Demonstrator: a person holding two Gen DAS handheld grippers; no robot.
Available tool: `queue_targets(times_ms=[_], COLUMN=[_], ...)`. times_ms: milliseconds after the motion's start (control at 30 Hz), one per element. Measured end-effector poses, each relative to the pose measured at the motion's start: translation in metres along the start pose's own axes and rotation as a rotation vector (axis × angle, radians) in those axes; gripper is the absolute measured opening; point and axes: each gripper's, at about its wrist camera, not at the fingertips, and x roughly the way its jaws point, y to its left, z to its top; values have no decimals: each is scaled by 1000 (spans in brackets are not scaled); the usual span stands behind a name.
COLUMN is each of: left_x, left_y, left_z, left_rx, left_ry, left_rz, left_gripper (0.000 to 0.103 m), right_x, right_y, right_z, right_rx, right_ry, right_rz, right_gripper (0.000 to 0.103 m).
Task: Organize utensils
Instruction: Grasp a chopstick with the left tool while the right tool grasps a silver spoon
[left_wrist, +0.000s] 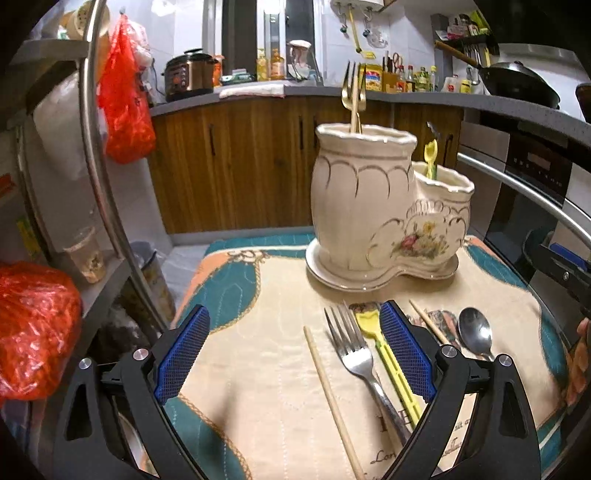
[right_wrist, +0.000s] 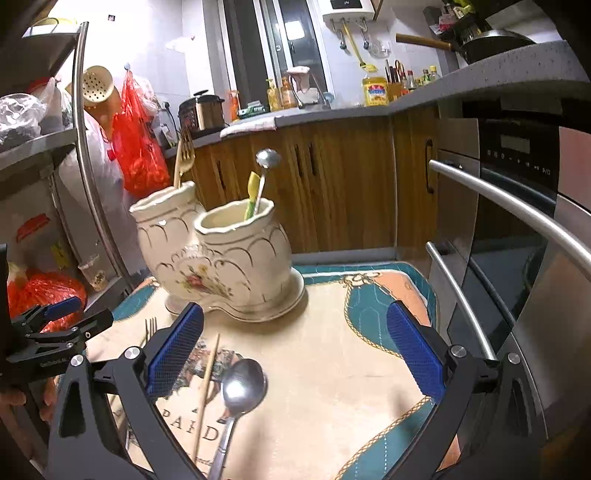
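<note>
Left gripper (left_wrist: 295, 354) stands wide open above the fork (left_wrist: 354, 363) and chopstick (left_wrist: 328, 398); right gripper (right_wrist: 295, 354) wide open, empty, above the spoon (right_wrist: 242, 384).

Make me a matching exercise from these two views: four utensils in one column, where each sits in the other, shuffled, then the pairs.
1. gold fork
2. yellow spatula
3. silver spoon
4. silver fork

A. lying on the mat, between the right gripper's fingers
B. standing in the holder's taller compartment
C. lying on the mat, left of the yellow spatula
D. lying on the mat, beside the left gripper's right-hand finger

Pairs: 1-B, 2-D, 3-A, 4-C
</note>
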Motion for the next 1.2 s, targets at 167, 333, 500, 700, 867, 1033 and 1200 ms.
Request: queue_targets(times_ms=[167, 333, 500, 700, 867, 1033, 1200], left_x=[14, 32, 39, 45, 63, 69, 77], left_y=[0, -5, -12, -24, -19, -10, -4], left_z=[-2, -5, -6, 6, 7, 7, 5], left_rx=[-3, 12, 38, 117, 57, 4, -27], left_ry=[68, 161, 199, 174, 253, 269, 302], left_rz=[-63, -119, -166, -159, -230, -256, -276], left_gripper=[93, 93, 91, 78, 57, 48, 44], right_x=[12, 28, 37, 44, 47, 51, 55], right_y=[-6, -3, 5, 12, 13, 14, 16], right_z=[1, -2, -5, -7, -8, -11, -13], right_rx=[31, 13, -28, -51, -58, -67, -69], right_ry=[59, 147, 200, 239, 265, 306, 336], right_rz=[26, 57, 86, 104, 121, 148, 161], right_gripper=[98, 98, 97, 81, 62, 49, 46])
